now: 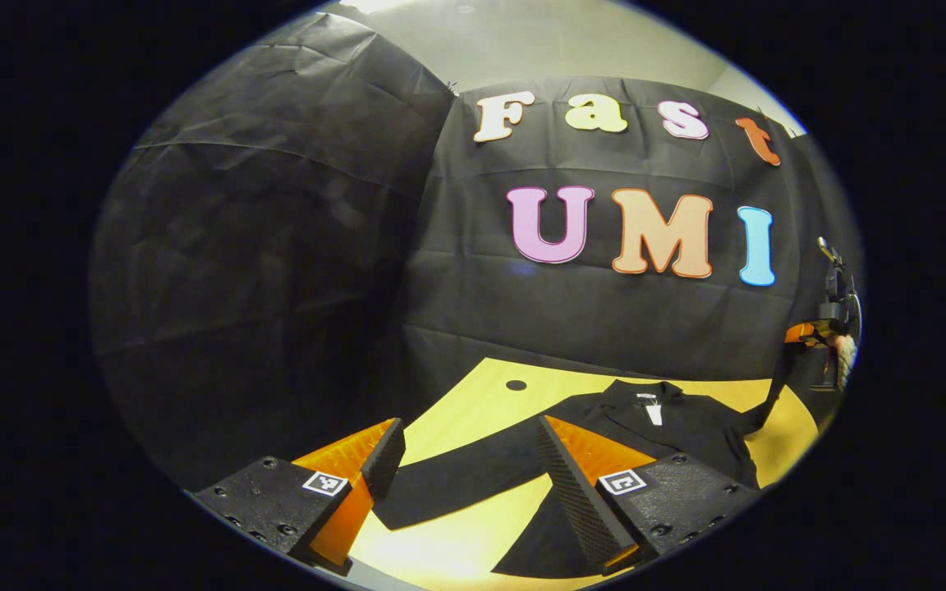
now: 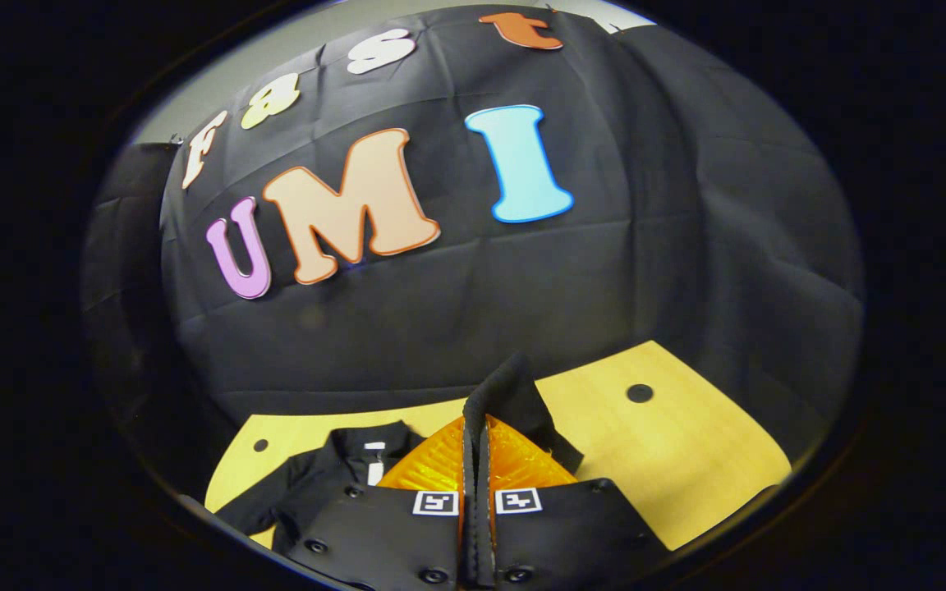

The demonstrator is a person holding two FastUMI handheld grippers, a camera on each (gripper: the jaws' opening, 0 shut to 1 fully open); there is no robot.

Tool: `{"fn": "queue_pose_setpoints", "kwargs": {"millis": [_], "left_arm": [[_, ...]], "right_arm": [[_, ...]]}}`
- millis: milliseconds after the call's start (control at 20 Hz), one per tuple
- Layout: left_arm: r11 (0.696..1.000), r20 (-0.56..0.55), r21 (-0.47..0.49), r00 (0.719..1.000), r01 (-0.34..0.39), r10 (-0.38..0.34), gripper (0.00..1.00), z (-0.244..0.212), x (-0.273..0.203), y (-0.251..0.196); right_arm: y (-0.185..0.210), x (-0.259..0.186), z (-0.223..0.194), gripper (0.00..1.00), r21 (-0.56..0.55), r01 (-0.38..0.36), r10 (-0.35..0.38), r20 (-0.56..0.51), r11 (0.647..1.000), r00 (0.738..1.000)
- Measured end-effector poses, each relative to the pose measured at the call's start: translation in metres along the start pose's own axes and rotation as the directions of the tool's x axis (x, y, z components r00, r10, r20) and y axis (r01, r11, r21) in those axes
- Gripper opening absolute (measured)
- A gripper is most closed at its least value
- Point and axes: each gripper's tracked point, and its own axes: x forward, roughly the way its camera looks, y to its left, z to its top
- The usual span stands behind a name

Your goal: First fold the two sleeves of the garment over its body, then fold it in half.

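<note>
Right gripper (image 2: 477, 435): jaws closed on one sleeve (image 2: 514, 394) of the garment (image 1: 670, 431). Left gripper (image 1: 469, 460): jaws open above the other sleeve (image 1: 465, 476) on the counter (image 1: 481, 394).

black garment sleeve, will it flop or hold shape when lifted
Probably floppy: the sleeve pinched in the right gripper droops over the fingers. Likely light, since a small pinch holds it up. The garment lies flat on the table, so it should drag rather than slide stiffly.
</note>
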Motion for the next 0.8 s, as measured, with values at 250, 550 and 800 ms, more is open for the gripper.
{"fn": "queue_pose_setpoints", "kwargs": {"millis": [250,550,800], "left_arm": [[0.999,-0.030,-0.027,0.999,-0.023,0.023,0.92,-0.011,0.002,0.010],[0.997,-0.046,-0.051,0.998,-0.054,0.051,0.92,-0.018,0.005,0.023],[0.993,-0.046,-0.034,0.993,-0.113,0.111,0.92,-0.022,0.005,0.047]], "right_arm": [[0.074,0.028,-0.011,0.02,-0.065,-0.101,0.100,-0.017,0.993,0.995],[0.177,0.046,-0.055,0.05,-0.117,-0.260,0.252,-0.077,0.958,0.965],[0.248,0.056,-0.103,0.02,-0.181,-0.360,0.339,-0.134,0.915,0.931]]}}
